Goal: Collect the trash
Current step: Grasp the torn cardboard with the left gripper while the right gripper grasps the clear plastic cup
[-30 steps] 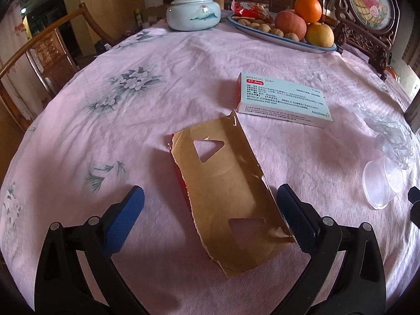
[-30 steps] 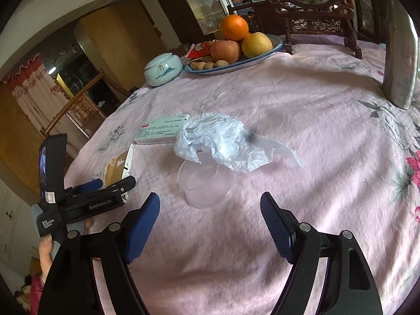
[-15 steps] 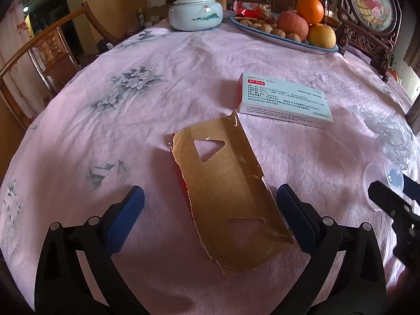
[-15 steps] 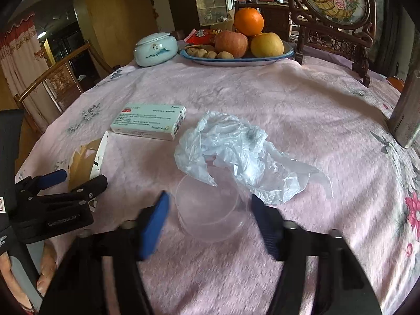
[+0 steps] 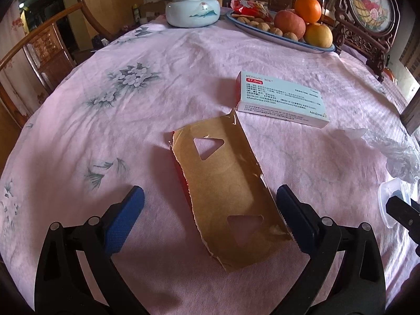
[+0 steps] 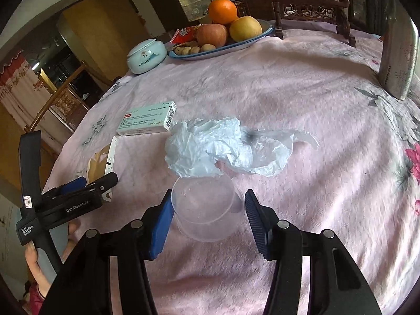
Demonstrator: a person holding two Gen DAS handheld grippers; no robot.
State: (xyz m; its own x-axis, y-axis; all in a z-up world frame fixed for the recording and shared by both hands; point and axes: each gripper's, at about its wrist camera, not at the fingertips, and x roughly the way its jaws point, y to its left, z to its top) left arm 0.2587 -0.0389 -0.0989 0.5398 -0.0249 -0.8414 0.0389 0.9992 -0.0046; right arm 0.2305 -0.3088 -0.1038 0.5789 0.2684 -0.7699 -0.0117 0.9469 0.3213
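A torn brown cardboard piece (image 5: pixel 225 183) with triangular cut-outs lies flat on the pink tablecloth (image 5: pixel 131 120). My left gripper (image 5: pixel 210 207) is open, its blue pads either side of the cardboard's near end. A clear plastic cup (image 6: pixel 204 207) lies on its side, a crumpled white plastic bag (image 6: pixel 223 147) just behind it. My right gripper (image 6: pixel 207 210) is open with its pads straddling the cup; the left pad touches the rim. The cup (image 5: pixel 391 202) and bag (image 5: pixel 393 155) also show at the right edge of the left wrist view.
A medicine box (image 5: pixel 282 99) lies behind the cardboard. A fruit plate (image 5: pixel 278 29) and a lidded ceramic jar (image 5: pixel 193 9) stand at the back. A steel tumbler (image 6: pixel 399 60) stands at the right. A wooden chair (image 5: pixel 39 52) is on the left.
My right gripper moved forward to the clear cup and narrowed its jaws around it. My left gripper stayed over the cardboard.
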